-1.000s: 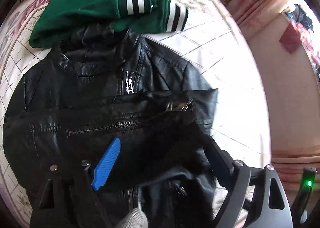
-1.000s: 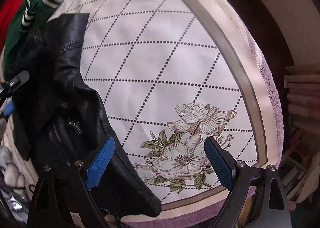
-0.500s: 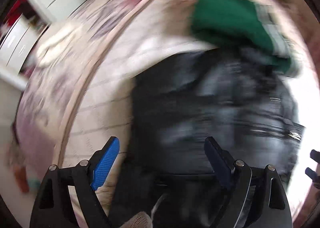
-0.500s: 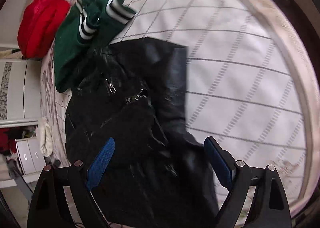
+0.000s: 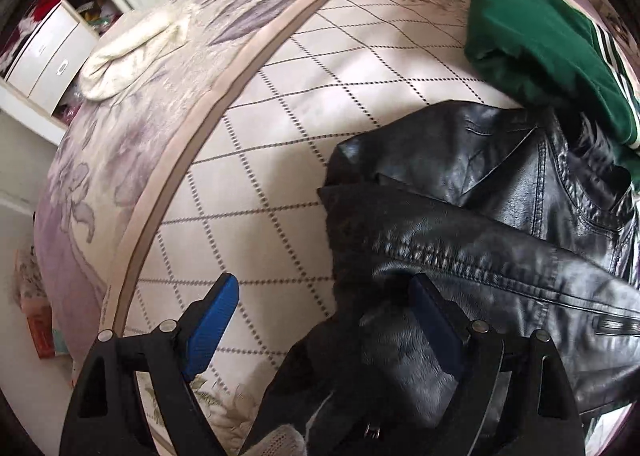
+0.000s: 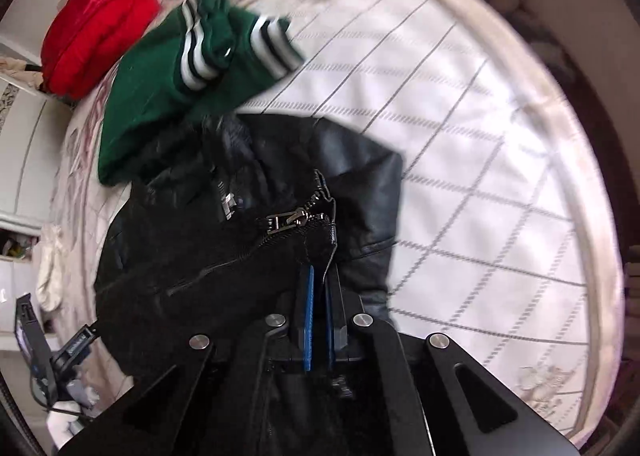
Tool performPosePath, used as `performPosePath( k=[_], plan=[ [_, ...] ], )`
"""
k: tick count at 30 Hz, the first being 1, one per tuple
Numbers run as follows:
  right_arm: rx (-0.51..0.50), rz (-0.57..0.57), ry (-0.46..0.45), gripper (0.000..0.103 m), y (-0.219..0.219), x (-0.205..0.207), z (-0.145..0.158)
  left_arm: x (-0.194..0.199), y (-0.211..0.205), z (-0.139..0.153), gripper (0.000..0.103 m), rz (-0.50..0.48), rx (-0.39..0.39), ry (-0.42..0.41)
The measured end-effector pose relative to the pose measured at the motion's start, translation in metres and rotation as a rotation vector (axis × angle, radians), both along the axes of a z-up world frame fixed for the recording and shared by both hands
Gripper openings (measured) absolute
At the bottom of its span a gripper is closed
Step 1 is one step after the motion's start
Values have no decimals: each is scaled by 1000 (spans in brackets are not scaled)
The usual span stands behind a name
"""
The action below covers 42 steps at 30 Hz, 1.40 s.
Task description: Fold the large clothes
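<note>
Blue-padded right gripper is clenched on the black leather jacket edge by the zipper; left gripper is released, jacket under its 3 o'clock finger. Green striped-cuff sweater lies at 11 o'clock. Only right view shows the red garment; only left view shows white drawers w/ contents unclear.

Black leather jacket, glossy and creased, lying partly folded on the quilted bedspread; collar toward 12 o'clock in the right wrist view; metal zipper pull exposed at centre; one front edge lifted at 6 o'clock.
</note>
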State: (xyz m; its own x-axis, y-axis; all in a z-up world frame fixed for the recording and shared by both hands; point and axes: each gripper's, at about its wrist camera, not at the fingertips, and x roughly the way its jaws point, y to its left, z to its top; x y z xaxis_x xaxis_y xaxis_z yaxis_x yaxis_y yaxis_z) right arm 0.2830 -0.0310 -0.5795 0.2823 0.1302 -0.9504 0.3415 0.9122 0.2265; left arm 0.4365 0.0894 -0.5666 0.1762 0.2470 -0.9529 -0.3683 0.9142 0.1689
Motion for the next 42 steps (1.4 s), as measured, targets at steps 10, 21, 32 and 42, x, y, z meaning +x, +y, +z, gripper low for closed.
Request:
performPosePath(
  k=[10,21,32,42],
  plan=[
    [52,-11,266,9,-2,33,-70,22,16,-31,103,-14,-41,35],
    [109,102,170,15,29,23,-58,-1,0,-27,103,-37,29,69],
    [188,96,276,15,17,21,-65,-3,-4,-15,103,-19,8,35],
    [263,68,429,10,14,-95,-107,-70,-45,33,103,-134,58,29]
  ],
)
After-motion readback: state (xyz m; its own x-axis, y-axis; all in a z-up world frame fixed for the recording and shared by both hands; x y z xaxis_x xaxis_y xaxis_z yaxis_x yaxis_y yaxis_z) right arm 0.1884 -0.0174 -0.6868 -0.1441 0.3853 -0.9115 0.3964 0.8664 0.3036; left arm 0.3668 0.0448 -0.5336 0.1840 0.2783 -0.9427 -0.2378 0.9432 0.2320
